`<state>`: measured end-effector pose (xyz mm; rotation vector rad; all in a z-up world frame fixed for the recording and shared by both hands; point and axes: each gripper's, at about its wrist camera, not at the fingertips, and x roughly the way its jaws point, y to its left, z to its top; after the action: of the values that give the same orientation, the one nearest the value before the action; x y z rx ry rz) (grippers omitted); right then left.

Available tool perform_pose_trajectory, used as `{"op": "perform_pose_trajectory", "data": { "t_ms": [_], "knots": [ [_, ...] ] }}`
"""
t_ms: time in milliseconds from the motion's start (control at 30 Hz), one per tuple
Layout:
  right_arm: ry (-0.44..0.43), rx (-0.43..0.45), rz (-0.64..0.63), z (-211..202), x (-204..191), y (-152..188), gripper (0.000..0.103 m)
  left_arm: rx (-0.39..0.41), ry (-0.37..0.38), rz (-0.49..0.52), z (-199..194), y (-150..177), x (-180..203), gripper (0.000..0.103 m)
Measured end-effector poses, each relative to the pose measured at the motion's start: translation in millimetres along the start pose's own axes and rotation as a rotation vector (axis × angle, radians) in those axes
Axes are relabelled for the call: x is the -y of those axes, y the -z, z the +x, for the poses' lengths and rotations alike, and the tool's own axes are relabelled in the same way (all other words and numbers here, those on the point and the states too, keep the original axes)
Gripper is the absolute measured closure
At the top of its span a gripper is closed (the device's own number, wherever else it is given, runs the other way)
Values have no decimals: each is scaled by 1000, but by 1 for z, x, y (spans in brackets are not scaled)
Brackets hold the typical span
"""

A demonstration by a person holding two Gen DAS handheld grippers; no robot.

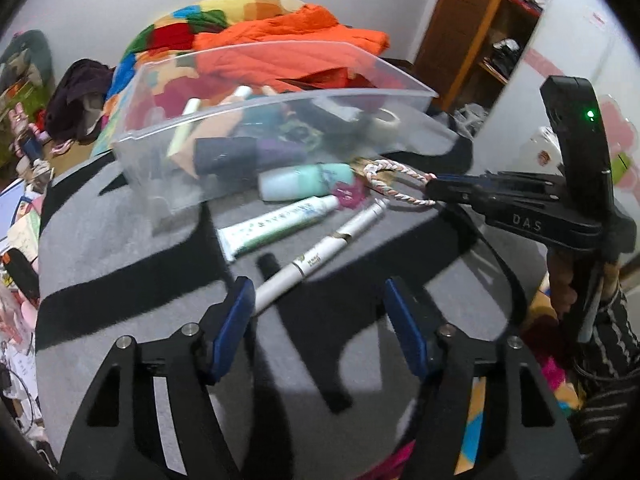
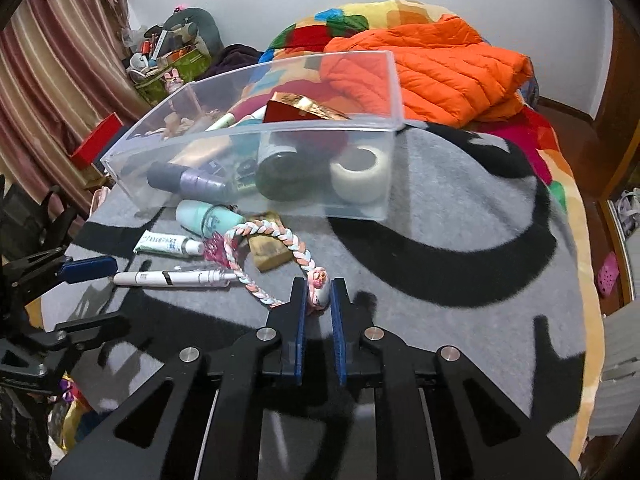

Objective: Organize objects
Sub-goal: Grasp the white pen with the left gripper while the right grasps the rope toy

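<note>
The right gripper (image 2: 319, 292) is clamped on the near end of a braided pink-and-white cord (image 2: 276, 248), pinching its knob between the blue pads. The cord loops away over a gray-and-black blanket (image 2: 460, 280) toward a clear bin (image 2: 256, 128), lying across a tan packet (image 2: 268, 254). Just left of it lie a white pen (image 2: 172, 279), a white tube (image 2: 168, 244) and a teal bottle (image 2: 208, 218) close to the bin's near wall. The bin holds a tape roll (image 2: 358, 174), a dark jar (image 2: 280, 172) and other small items. The left gripper (image 1: 320, 316) hangs over the pen's near end with its jaws spread, pads not pressing on anything. An orange jacket (image 2: 440, 68) lies beyond the bin.
</note>
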<state>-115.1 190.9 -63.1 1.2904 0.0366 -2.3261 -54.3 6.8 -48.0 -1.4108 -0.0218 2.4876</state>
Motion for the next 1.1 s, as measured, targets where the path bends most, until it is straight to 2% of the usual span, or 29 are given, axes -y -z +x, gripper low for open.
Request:
{"op": "perform_pose_trajectory", "data": {
  "t_ms": [133,233,400,467,500,567,667,800,867,933,1100],
  "knots": [
    [17,3,9,-8,7,8,93,-15,-53,27,9,-8,3,36],
    [34,4,16,-14,12,14,93,-53,-28,46,21,-20,4,37],
    [34,-1,37,-19,23,19,93,-124,-14,131,43,-34,19,38],
    [33,-3,39,-20,24,21,93,-122,-30,168,47,-37,27,40],
    [30,-5,41,-19,25,22,93,-123,-24,174,48,-38,29,42],
    [23,-5,48,-19,26,23,92,-120,-17,160,50,-42,32,56],
    [16,-19,72,-15,29,22,89,-106,-30,126,52,-45,30,71],
    [24,-2,64,-16,27,24,89,-95,-24,89,48,-42,27,79],
    [38,9,49,-16,25,24,89,-94,-23,83,44,-38,28,90],
    [48,16,50,-16,23,24,92,-92,-20,76,41,-33,29,90],
    [51,44,54,-22,20,21,92,-62,-29,54,26,-20,29,90]
  ]
}}
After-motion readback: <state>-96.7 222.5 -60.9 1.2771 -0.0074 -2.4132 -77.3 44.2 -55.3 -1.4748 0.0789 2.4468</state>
